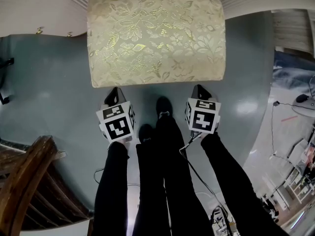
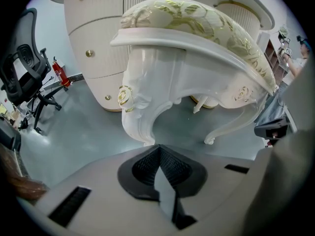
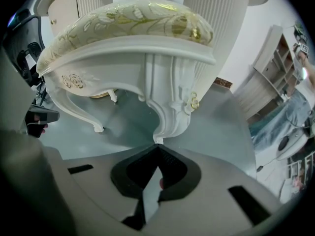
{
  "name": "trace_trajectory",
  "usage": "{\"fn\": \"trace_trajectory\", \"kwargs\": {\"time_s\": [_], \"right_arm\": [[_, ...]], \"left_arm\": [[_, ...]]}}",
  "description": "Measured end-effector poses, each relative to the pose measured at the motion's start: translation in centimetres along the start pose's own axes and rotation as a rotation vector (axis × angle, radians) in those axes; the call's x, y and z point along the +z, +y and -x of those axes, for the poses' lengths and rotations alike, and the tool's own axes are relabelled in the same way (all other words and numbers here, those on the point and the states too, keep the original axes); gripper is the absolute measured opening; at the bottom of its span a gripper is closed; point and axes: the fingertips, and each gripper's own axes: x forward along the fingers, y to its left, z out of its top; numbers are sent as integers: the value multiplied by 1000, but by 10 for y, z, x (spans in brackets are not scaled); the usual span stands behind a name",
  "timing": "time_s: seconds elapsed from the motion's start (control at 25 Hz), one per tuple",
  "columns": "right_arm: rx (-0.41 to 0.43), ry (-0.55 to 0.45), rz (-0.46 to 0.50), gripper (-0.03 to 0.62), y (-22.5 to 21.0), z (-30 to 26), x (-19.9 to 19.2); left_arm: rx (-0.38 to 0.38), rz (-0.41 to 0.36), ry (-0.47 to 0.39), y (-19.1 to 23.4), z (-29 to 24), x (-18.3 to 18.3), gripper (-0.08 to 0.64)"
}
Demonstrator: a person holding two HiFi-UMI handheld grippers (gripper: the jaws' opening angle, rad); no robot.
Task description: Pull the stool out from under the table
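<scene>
Left hand-held gripper [image 1: 114, 91] and right hand-held gripper [image 1: 199, 88]: jaws closed, empty, tips just short of stool [image 1: 156, 36] near edge. Stool at 12 o'clock on floor [image 1: 49, 82], cushion nearly clear of tabletop [image 1: 39, 9]; judged largely out. Count: two hand-held grippers, one stool, one tabletop.

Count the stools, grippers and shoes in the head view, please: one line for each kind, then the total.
Stool: 1
Grippers: 2, the left gripper and the right gripper
Shoes: 2, one ahead and one behind
Total: 5
</scene>
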Motion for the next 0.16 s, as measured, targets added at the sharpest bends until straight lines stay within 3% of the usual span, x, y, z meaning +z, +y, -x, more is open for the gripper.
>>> {"fn": "trace_trajectory", "kwargs": {"time_s": [0.16], "right_arm": [[6,-5,8,5,1,-2,-1]], "left_arm": [[0,0,4,0,1,-3,8]]}}
